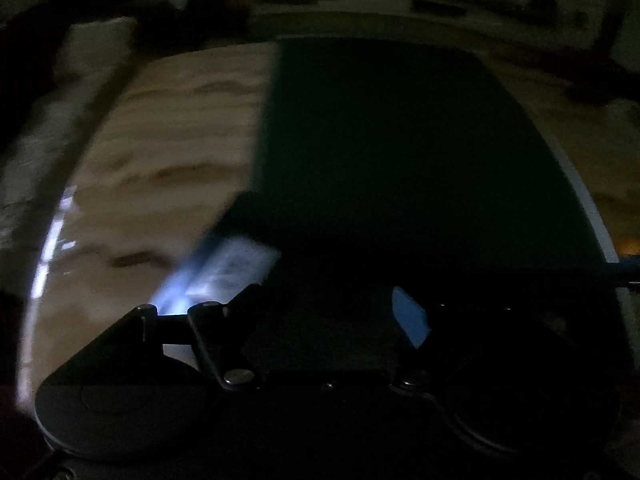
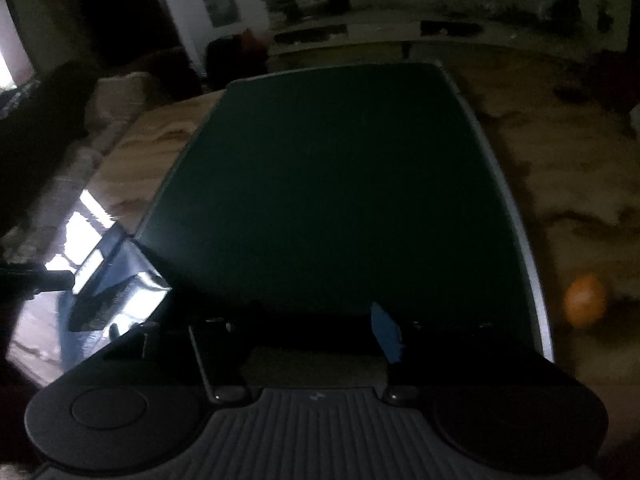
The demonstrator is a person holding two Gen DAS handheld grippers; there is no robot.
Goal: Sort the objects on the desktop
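Note:
The scene is very dark. A large dark green mat [image 1: 400, 140] [image 2: 340, 180] with a pale right edge lies on a wooden desk [image 1: 168, 160] [image 2: 560, 200]. My left gripper [image 1: 324, 300] hovers over the mat's near edge with its fingers apart, and I see nothing between them. My right gripper [image 2: 296, 320] stands the same way over the near edge, with a blue pad [image 2: 386, 334] on its right finger. A shiny bluish flat object [image 1: 216, 276] [image 2: 116, 292] lies at the mat's near left corner, beside the left gripper's left finger. An orange round thing [image 2: 584, 300] sits on the desk to the right.
Behind the desk stands a pale shelf or counter [image 2: 360, 32] with dark clutter on it. Beside it is a white door or panel [image 2: 216, 4]. Bright window light reflects off the desk's left edge [image 2: 84, 220]. The left wrist view is blurred.

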